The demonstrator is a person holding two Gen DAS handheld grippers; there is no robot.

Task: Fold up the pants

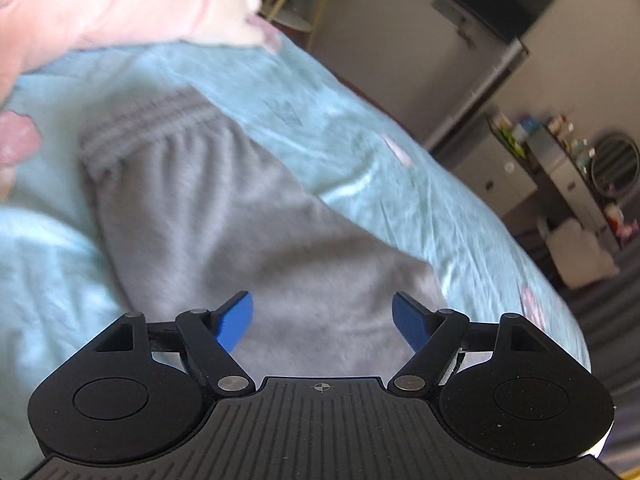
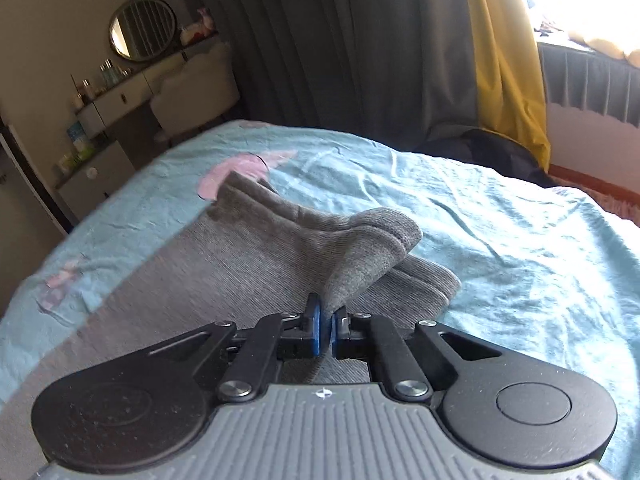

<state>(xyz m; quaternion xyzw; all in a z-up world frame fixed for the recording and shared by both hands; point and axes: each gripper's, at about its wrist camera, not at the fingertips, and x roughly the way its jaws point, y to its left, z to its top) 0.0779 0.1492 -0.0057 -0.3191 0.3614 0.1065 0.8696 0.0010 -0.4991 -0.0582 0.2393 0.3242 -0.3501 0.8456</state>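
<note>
Grey sweatpants point(image 1: 224, 216) lie on a light blue bedsheet point(image 1: 360, 152), with the ribbed waistband point(image 1: 160, 120) at the far end in the left wrist view. My left gripper point(image 1: 322, 320) is open, its blue fingertips point(image 1: 236, 320) spread just above the grey fabric, holding nothing. In the right wrist view my right gripper point(image 2: 327, 326) is shut on a ribbed leg cuff of the pants point(image 2: 360, 248) and lifts it above the other leg cuff point(image 2: 420, 284), which lies flat on the bedsheet point(image 2: 500, 232).
A pink pillow point(image 1: 120, 4) lies at the head of the bed. A dresser with bottles and a round mirror point(image 2: 142, 28) stands beyond the bed. Grey and yellow curtains point(image 2: 500, 60) hang behind the bed's far edge.
</note>
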